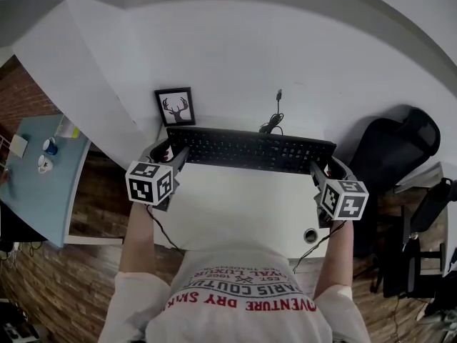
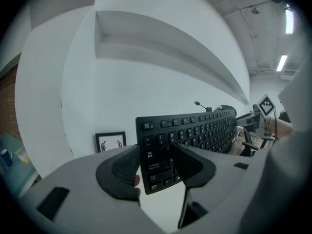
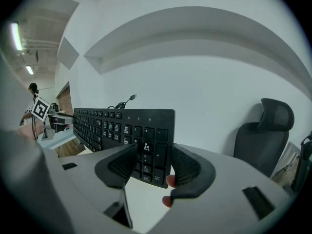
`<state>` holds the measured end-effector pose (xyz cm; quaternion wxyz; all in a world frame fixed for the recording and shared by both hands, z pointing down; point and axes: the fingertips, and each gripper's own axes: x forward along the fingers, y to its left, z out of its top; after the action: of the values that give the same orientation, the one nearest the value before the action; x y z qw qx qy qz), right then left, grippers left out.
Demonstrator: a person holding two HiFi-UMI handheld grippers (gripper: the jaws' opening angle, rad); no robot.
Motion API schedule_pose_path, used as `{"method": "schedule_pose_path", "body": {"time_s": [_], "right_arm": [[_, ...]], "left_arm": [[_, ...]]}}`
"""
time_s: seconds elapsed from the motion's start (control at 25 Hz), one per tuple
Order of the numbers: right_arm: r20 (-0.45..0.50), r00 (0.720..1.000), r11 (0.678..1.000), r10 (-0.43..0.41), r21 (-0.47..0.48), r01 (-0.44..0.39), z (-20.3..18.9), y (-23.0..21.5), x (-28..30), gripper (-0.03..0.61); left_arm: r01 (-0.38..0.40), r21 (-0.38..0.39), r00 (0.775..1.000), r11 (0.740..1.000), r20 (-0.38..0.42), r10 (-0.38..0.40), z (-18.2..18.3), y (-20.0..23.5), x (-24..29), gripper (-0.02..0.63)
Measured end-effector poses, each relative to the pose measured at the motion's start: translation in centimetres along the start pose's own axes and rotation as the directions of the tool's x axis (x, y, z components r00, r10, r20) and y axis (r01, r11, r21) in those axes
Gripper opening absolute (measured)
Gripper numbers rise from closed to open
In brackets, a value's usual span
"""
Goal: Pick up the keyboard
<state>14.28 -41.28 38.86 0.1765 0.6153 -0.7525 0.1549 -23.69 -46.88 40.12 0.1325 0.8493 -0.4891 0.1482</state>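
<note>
A black keyboard (image 1: 250, 148) hangs in the air above the white desk (image 1: 243, 209), held by both ends with its keys tilted toward me. My left gripper (image 1: 171, 153) is shut on its left end; in the left gripper view the pads clamp the corner keys of the keyboard (image 2: 195, 130) inside the gripper (image 2: 156, 167). My right gripper (image 1: 325, 167) is shut on the right end; in the right gripper view the number-pad edge of the keyboard (image 3: 117, 126) sits between the pads of the gripper (image 3: 148, 167). The keyboard's cable (image 1: 273, 122) trails to the wall.
A small framed deer picture (image 1: 175, 106) leans on the wall behind the left end. A black office chair (image 1: 389, 148) stands right of the desk. A cable hole (image 1: 310, 234) sits near the desk's front right. A blue table (image 1: 32, 184) with cups lies far left.
</note>
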Motion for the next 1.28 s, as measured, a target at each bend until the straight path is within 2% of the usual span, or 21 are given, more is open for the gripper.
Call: {"method": "schedule_pose_path", "body": {"time_s": [0.52, 1.28], "right_arm": [[0.019, 1.0, 0.999, 0.0, 0.034, -0.001, -0.1, 0.2, -0.6, 0.238], [0.023, 1.0, 1.0, 0.007, -0.002, -0.006, 0.6, 0.0, -0.1, 0.238]], "left_arm": [[-0.015, 0.056, 0.999, 0.998, 0.034, 0.013, 1.9, -0.3, -1.3, 0.23], [-0.034, 0.041, 0.999, 0.999, 0.031, 0.033, 1.3, -0.3, -1.2, 0.23]]}}
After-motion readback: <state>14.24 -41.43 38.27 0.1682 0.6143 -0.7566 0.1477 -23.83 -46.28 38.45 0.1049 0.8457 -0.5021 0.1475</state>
